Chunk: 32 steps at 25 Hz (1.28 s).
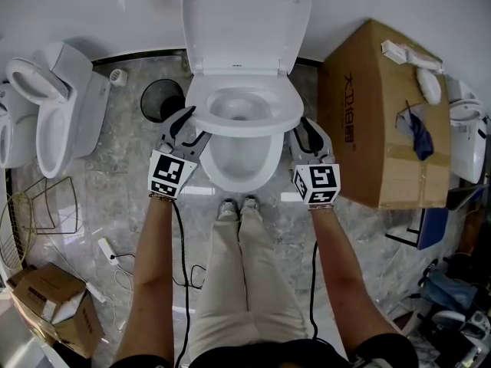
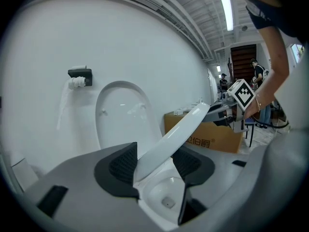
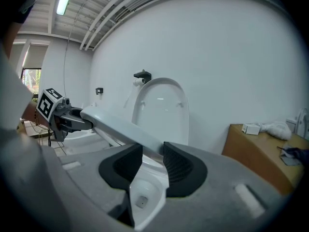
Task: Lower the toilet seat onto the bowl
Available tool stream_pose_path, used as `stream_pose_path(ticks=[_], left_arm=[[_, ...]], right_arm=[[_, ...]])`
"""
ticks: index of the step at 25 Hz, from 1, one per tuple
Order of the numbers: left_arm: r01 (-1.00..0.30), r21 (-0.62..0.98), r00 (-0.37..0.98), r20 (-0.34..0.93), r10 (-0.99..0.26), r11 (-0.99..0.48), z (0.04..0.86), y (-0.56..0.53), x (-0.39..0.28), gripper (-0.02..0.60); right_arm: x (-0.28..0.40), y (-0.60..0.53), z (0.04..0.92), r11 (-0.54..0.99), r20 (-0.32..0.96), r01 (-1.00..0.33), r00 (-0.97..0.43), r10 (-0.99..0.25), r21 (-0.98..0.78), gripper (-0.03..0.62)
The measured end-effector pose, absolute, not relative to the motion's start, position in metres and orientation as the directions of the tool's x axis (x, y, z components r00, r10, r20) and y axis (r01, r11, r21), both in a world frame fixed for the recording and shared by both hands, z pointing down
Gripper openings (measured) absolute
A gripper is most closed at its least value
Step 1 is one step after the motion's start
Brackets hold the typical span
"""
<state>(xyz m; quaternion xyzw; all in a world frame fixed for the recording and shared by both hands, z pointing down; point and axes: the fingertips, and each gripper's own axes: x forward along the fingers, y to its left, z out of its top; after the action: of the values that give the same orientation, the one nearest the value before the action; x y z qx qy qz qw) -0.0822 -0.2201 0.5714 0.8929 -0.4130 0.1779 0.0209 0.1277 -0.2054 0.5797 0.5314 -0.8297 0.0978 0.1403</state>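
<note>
While the glossy white plastic toilet seat [image 1: 285, 113] hangs tilted partway above the white ceramic bowl [image 1: 268, 164], left claw [image 2: 154, 161] and right claw [image 3: 152, 161] each clamp one of its sides; the final descent is not yet done.

Toilet bay: narrow side lanes, front shut off.

Right of the toilet bowl [image 1: 238, 184] a big cardboard box [image 1: 376, 106] stands near, leaving one slim lane, which the right gripper [image 1: 303, 133] fills. The left lane is wider: the left gripper [image 1: 190, 127] is in it, a black bin [image 1: 161, 100] sits just behind by the wall, a second toilet [image 1: 65, 121] farther out, open floor [image 1: 115, 190] between. The raised lid [image 1: 245, 21] walls off the back. The toilet seat [image 1: 265, 121], clamped at both sides and tilted above the rim, roofs the bowl. The person's shoes [image 1: 238, 208] stand just at the bowl's front.
</note>
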Motion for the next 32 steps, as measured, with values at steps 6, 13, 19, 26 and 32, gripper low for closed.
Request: stream_pose_path(ticks=[6,13,19,26,32], left_arm=[[-0.729,-0.131,0.595,0.363,-0.717,-0.672,0.581,-0.210,-0.083,0.225],[-0.712,-0.160,0.593,0.384,-0.708,-0.683,0.593,-0.197,-0.082,0.225],[-0.693,-0.187,0.586,0.416,-0.695,-0.696,0.606,-0.183,-0.083,0.227],[-0.661,-0.241,0.560,0.472,-0.681,-0.711,0.624,-0.167,-0.085,0.229],[-0.621,-0.275,0.550,0.513,-0.658,-0.734,0.641,-0.152,-0.084,0.230]], right_arm=[[0.126,-0.196,0.589,0.416,0.365,-0.909,-0.393,-0.844,-0.017,0.124],[0.127,-0.183,0.600,0.412,0.387,-0.911,-0.386,-0.837,-0.018,0.124],[0.125,-0.170,0.612,0.408,0.410,-0.913,-0.377,-0.831,-0.014,0.124],[0.126,-0.154,0.629,0.393,0.452,-0.919,-0.358,-0.817,-0.018,0.124],[0.128,-0.134,0.653,0.383,0.543,-0.919,-0.369,-0.754,-0.093,0.124]])
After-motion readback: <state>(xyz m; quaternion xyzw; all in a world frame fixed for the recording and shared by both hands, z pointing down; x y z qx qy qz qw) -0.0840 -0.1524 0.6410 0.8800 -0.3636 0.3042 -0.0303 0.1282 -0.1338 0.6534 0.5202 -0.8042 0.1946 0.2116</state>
